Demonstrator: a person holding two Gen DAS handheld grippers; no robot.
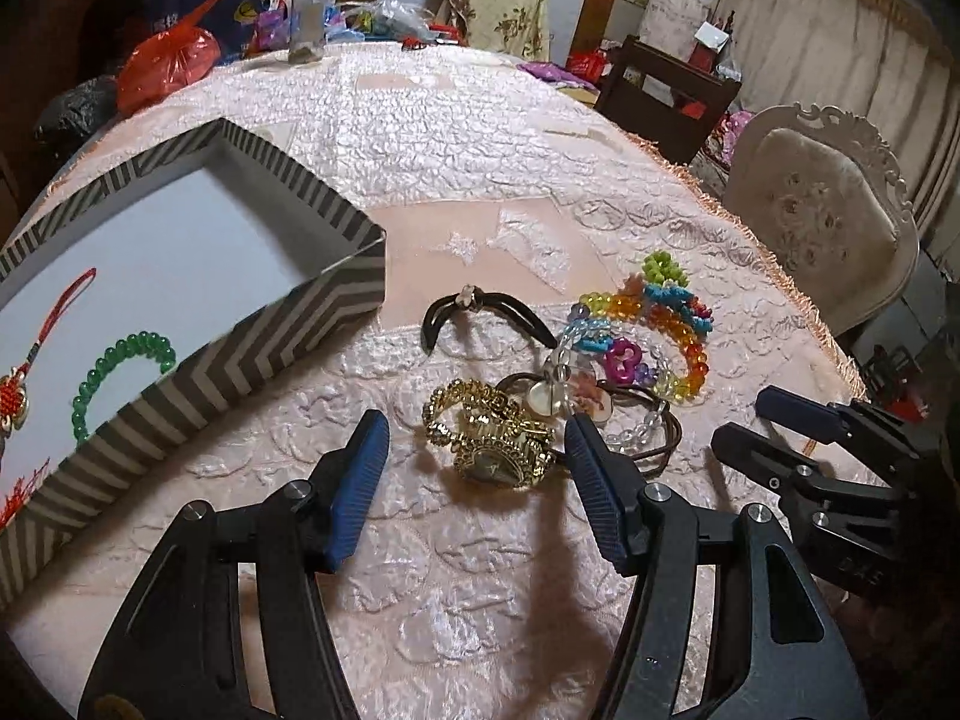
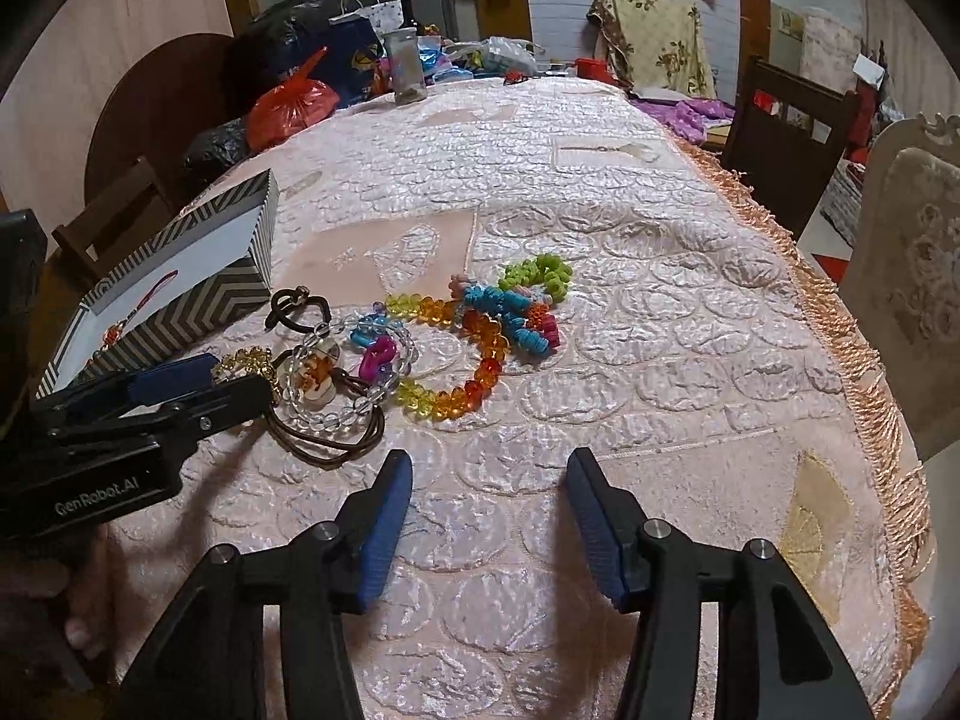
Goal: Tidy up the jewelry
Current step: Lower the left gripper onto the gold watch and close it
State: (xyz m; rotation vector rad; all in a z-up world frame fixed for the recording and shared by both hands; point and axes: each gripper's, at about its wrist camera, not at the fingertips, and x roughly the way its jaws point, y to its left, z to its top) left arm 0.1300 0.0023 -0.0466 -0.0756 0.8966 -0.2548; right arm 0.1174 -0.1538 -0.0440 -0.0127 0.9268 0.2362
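My left gripper [image 1: 477,462], jaws spread and empty, straddles the gold watch [image 1: 492,441] lying just ahead, beside the striped box [image 1: 240,354].

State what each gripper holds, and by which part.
Nothing. The left gripper hangs open around the gold watch, pads not pressing on it; the right gripper is open over bare tablecloth.

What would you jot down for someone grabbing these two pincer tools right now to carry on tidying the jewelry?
Left gripper: open, empty, poised around the gold watch on the tablecloth.
Right gripper: open, empty, over bare cloth nearer than the pile.
Done: green bead bracelet and red knot charm lie in the striped box.
Left: the watch, black hair tie, clear bead bracelet, rainbow bead bracelet, brown cord and bright spiral hair ties, all loose beside the box.
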